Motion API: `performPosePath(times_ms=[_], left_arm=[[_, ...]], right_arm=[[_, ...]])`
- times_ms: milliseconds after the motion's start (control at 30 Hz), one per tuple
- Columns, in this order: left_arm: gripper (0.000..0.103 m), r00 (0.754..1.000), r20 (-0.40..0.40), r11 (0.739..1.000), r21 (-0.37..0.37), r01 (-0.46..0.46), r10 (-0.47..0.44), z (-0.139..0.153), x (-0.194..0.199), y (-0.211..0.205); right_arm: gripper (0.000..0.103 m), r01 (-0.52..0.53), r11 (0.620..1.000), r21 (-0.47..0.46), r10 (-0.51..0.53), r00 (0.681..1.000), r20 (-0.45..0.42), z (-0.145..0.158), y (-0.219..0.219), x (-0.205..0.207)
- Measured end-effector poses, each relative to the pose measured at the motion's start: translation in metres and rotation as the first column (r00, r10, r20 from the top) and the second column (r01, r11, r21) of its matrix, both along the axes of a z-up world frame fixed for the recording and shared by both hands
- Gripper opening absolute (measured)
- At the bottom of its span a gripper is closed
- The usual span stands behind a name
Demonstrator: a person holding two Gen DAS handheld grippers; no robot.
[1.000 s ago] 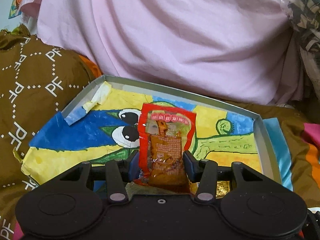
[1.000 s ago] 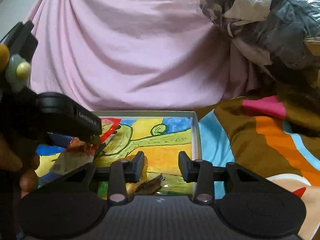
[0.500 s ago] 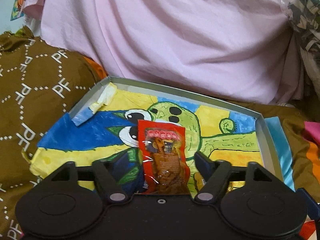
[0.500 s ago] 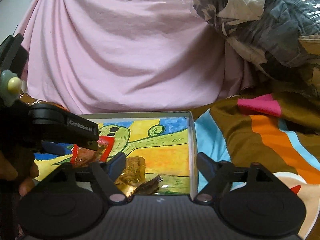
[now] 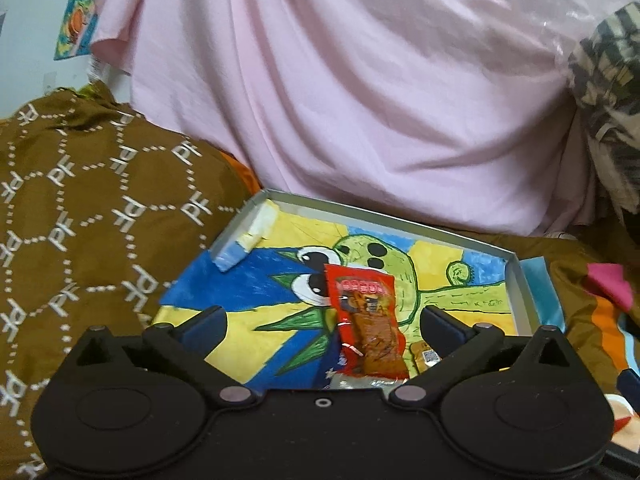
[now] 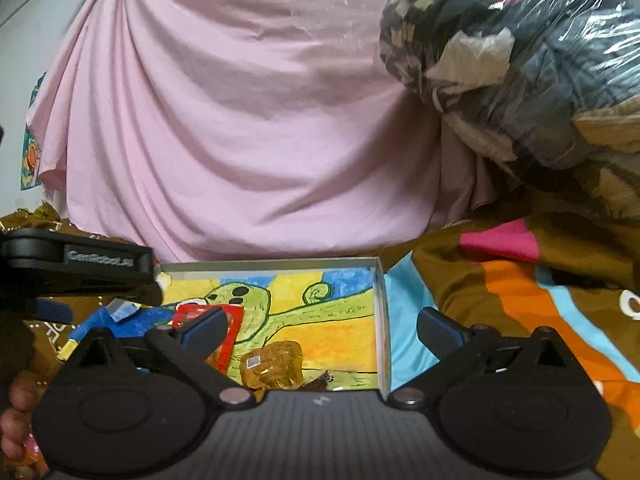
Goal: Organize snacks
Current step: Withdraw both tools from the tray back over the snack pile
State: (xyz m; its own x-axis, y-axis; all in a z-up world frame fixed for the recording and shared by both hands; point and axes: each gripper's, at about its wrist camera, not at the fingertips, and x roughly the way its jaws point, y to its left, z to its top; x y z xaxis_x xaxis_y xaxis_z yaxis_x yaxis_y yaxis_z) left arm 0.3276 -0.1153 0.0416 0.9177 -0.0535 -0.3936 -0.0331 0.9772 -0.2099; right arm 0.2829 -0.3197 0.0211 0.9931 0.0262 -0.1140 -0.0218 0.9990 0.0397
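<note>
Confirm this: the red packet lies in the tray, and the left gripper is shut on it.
Not quite. The red packet does lie in the tray, but the left gripper is open, its fingers apart on either side of it, as the left wrist view shows.

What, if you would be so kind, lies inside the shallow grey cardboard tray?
Inside the shallow grey cardboard tray: a colourful cactus drawing lining the floor, a red snack packet and a golden foil-wrapped snack lying on it. The tray's near edge is hidden behind the tongs.
</note>
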Motion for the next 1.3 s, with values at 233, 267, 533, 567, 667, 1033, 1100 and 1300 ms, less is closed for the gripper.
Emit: performPosePath(times_ms=[233,267,533,567,667,1033,1100,1300], left_arm=[[0.102,1.0,-0.015,1.0,-0.013,-0.008,0.008,0.007,-0.044,0.026],[0.102,1.0,-0.018,1.0,-0.01,-0.007,0.007,0.007,-0.05,0.029],[0.102,0.999,-0.029,0.999,0.036,0.013,-0.012,0.002,-0.1,0.052],[0.102,1.0,-0.026,0.999,0.042,0.013,-0.012,0.001,-0.106,0.055],[0.102,1.0,-0.025,0.998,0.065,0.021,-0.019,-0.002,-0.122,0.061],[0.102,0.997,-0.053,0.991,0.112,0.067,-0.061,-0.014,-0.161,0.084],[0.102,0.996,-0.064,0.99,0.118,0.074,-0.066,-0.018,-0.167,0.091],[0.102,0.995,-0.085,0.99,0.119,0.071,-0.061,-0.028,-0.18,0.111]], right_arm=[[0.103,-0.013,0.999,-0.039,0.016,0.998,0.062,0.01,0.006,-0.04],[0.103,-0.016,0.999,-0.048,0.02,0.997,0.072,0.012,0.009,-0.045],[0.103,-0.058,0.998,-0.036,0.059,0.998,0.029,0.015,0.019,-0.084],[0.103,-0.063,0.998,-0.027,0.064,0.998,0.014,0.015,0.019,-0.088],[0.103,-0.063,0.998,-0.016,0.062,0.998,-0.015,0.014,0.02,-0.099],[0.103,-0.082,0.996,-0.034,0.079,0.993,-0.091,0.008,0.037,-0.127],[0.103,-0.097,0.995,-0.036,0.092,0.99,-0.107,0.006,0.042,-0.134],[0.103,-0.149,0.987,-0.052,0.139,0.976,-0.167,-0.001,0.062,-0.15]])
